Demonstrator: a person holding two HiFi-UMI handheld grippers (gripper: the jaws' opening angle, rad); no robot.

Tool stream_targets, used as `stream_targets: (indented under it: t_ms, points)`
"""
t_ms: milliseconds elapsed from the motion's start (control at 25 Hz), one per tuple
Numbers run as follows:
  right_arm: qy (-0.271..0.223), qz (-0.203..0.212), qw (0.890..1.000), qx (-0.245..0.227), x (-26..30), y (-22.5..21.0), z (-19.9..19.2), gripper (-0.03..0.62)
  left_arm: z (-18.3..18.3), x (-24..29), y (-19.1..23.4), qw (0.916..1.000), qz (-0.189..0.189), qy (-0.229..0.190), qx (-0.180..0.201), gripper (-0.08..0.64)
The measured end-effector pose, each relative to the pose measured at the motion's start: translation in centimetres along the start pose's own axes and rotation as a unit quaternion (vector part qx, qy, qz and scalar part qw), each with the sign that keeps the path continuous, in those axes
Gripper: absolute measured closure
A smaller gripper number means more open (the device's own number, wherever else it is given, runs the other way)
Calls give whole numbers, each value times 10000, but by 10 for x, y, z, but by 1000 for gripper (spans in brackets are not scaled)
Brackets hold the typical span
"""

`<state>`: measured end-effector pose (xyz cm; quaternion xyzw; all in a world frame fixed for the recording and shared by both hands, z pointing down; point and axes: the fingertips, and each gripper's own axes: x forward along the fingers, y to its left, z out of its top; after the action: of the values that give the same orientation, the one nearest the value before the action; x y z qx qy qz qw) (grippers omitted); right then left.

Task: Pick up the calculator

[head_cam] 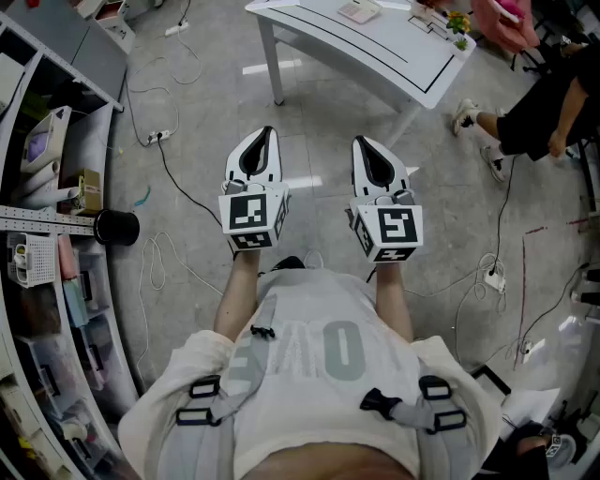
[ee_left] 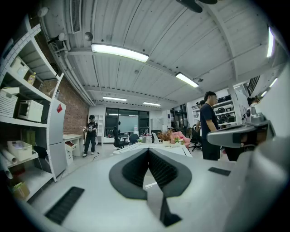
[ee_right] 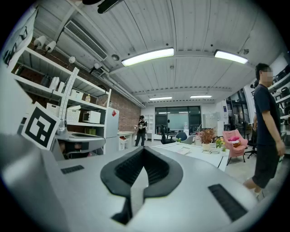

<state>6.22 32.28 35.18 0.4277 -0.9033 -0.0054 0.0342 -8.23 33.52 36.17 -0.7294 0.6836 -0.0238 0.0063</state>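
Both grippers are held level in front of the person's chest, side by side above the floor. My left gripper [head_cam: 266, 132] is shut with nothing between its pads; in the left gripper view the left gripper [ee_left: 148, 151] shows its black pads meeting at the tip. My right gripper [head_cam: 362, 141] is likewise shut and empty, as the right gripper [ee_right: 144, 149] shows in its own view. Ahead stands a white table [head_cam: 398, 45]. A small flat pale object [head_cam: 359, 11] lies on it; it may be the calculator, too small to tell. The same flat object [ee_right: 185, 150] shows far off.
Shelving [head_cam: 37, 234] with boxes and bins runs along the left. Cables and a power strip [head_cam: 157, 137] lie on the floor, and a black cylinder [head_cam: 117, 227] sticks out by the shelf. A person [head_cam: 534, 112] stands at the upper right beside a pink chair [head_cam: 506, 23]. Small plants [head_cam: 457, 23] sit on the table.
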Motion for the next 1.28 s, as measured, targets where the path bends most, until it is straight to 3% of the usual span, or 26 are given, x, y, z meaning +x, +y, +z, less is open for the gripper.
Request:
stream_targets:
  t_ms: [320,560,880,1280]
  points:
    - [16,164,9999,47,4,0,-3,588,-6,5,-3,9999,-12,102,-39,540]
    - [-86,266,9988,409,7,-1,-4,588,-13,5,2,9998,4,164,-137,540]
    - [-125,158,9994,291,8,-11,-3,588,-6,13,-2,9998,-88,11,-158,540]
    - [-362,-51,9993,-57,49,-59,19,587,11,90,6,9985,-345,-363,-208,540]
